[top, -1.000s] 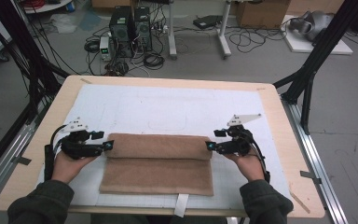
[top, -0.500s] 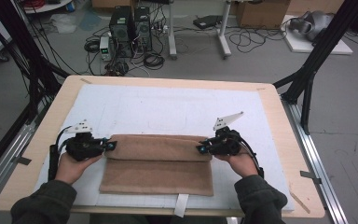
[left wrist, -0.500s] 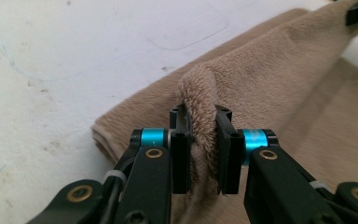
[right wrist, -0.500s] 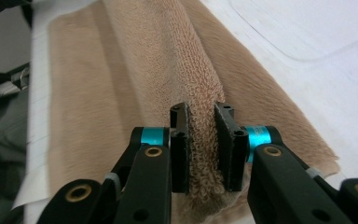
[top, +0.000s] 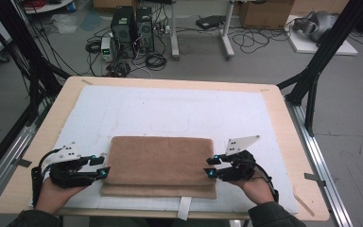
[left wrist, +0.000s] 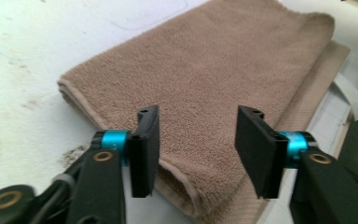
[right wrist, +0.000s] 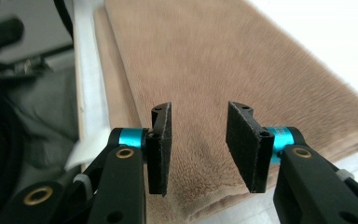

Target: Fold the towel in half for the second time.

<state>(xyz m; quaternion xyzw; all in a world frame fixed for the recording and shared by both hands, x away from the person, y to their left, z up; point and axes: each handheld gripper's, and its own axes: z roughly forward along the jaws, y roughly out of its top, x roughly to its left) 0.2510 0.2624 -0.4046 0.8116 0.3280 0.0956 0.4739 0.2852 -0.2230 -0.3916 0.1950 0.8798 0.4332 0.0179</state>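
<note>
Brown towel [top: 160,165] now folded over, upper layer covering most of lower, narrow strip of lower layer showing at near edge; earlier fold covered far part only. Towel lies on white mat [top: 170,111] near table's front edge. Left gripper [top: 101,166] at towel's left end, jaws just reopened, parted, nothing pinched. Right gripper [top: 211,167] at right end, same: jaws apart, towel released beneath.
</note>
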